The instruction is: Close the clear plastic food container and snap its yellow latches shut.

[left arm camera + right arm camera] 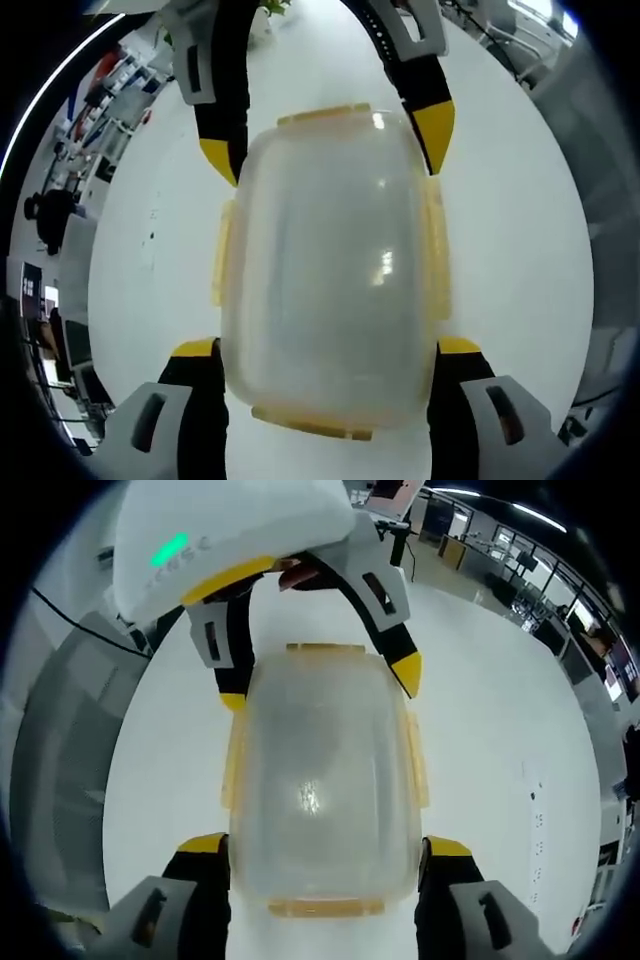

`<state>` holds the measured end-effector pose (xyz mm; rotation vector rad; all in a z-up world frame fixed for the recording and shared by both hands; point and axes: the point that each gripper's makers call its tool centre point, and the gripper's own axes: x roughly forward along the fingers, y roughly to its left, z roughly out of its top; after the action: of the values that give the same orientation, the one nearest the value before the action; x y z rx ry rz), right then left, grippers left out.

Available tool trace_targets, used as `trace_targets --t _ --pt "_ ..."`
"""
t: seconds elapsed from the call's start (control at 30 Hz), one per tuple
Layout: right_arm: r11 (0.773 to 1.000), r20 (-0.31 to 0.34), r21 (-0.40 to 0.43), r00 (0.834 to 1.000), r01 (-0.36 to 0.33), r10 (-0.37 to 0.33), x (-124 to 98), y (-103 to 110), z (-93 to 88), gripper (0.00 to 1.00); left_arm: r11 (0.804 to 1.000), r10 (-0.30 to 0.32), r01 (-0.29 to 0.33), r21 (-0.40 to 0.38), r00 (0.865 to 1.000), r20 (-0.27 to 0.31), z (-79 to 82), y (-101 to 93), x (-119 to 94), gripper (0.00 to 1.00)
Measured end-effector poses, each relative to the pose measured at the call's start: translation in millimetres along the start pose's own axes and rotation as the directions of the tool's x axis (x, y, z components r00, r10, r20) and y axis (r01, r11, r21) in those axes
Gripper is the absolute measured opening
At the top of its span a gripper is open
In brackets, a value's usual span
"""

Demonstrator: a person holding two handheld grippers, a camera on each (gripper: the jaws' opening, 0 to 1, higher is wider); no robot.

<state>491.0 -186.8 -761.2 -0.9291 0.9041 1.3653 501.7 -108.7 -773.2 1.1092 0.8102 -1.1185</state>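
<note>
Both tools — left tool (326, 362), right tool (325, 858) — jaws wide, straddling lidded container (330, 270) on table (520, 260).

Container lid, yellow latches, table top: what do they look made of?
Container lid: likely translucent frosted plastic; milky, with soft glints. Yellow latches: seemingly semi-clear yellow plastic; the white surface shows through. Table top: smooth white, slightly glossy, perhaps laminate; cannot tell for sure.
</note>
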Motion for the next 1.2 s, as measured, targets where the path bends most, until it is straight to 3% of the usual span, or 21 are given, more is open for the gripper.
trace_targets --t 0.8,0.93,1.03,1.1,1.2 --pt "1.0 0.0 -0.008 1.0 0.0 0.0 -0.6 -5.7 1.3 0.77 1.0 0.024 -0.024 -0.002 1.0 -0.014 -2.5 6.1 3.0 0.82" --pt "1.0 0.015 -0.004 1.0 0.013 -0.012 -0.7 -6.2 2.3 0.79 0.999 0.033 -0.032 0.027 0.999 -0.016 -4.0 4.6 2.2 0.83" --pt "0.999 0.047 0.032 0.999 0.02 -0.021 -1.1 -5.7 3.4 0.91 1.0 0.016 -0.016 0.0 1.0 0.011 -4.0 1.6 0.7 0.9" --pt "0.999 0.05 0.028 0.998 0.035 -0.037 -4.1 -6.6 1.2 0.86 0.999 0.03 -0.03 -0.013 1.0 0.005 -7.9 4.9 -2.1 0.88" --pt "0.997 0.074 0.063 0.996 0.053 -0.058 -7.7 -7.5 0.1 0.89 0.998 0.042 -0.042 -0.045 0.999 0.016 -11.3 7.8 -6.2 0.88"
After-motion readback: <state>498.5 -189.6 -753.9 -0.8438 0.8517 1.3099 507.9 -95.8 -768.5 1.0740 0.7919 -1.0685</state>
